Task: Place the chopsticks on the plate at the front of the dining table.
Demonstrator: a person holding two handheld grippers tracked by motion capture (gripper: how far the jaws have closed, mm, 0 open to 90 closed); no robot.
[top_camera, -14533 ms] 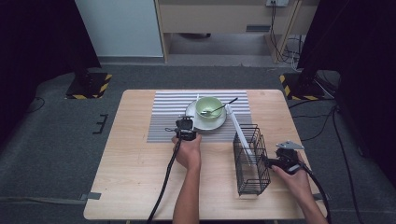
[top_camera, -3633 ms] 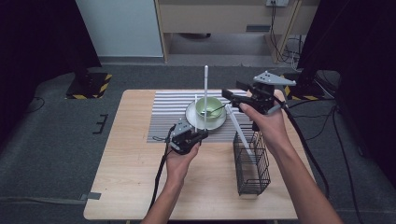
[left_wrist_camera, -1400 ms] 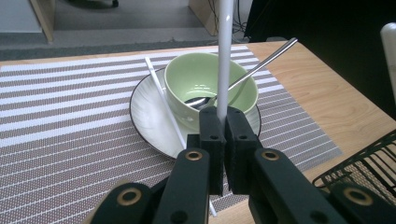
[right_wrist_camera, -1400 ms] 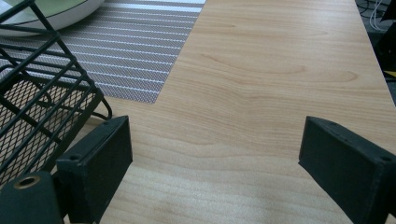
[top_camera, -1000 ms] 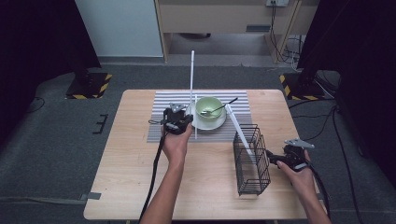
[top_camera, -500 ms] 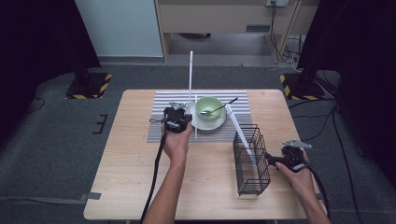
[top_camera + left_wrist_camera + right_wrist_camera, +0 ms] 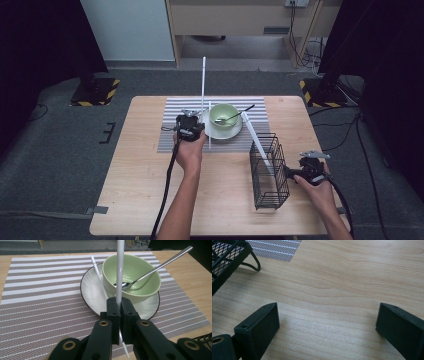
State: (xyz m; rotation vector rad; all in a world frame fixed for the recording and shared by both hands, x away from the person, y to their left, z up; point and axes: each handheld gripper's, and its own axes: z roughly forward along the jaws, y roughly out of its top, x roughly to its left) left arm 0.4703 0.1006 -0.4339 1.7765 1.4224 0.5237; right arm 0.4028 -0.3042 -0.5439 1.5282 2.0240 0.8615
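- Nearest the person's edge of the light wooden table [image 7: 140, 200], toward its right side, the right gripper [image 7: 295, 173] rests low beside the black wire-mesh basket [image 7: 269, 172]; its jaws have just been opening and stand wide, nothing between them but bare wood.
- One long white plastic chopstick [image 7: 257, 145] leans in that basket, its top tilted toward the far edge.
- Further in, at the near edge of the grey-and-white striped woven placemat [image 7: 172, 130], the left gripper [image 7: 190, 131] is clenched on a second long white chopstick [image 7: 203, 82], held close to upright; in the left gripper view the rod rises from between the pressed jaws in front of the bowl.
- A third white chopstick [image 7: 100, 285] lies across the left rim of the round white saucer [image 7: 90, 291].
- On the saucer stands the pale green ceramic bowl [image 7: 140, 270] with a slim steel spoon [image 7: 160, 265] in it.
- I would judge the step to be laying the held stick beside its mate; tilt it slowly, keep the grip low, clear the bowl's rim and the spoon handle, and let go only once it rests.
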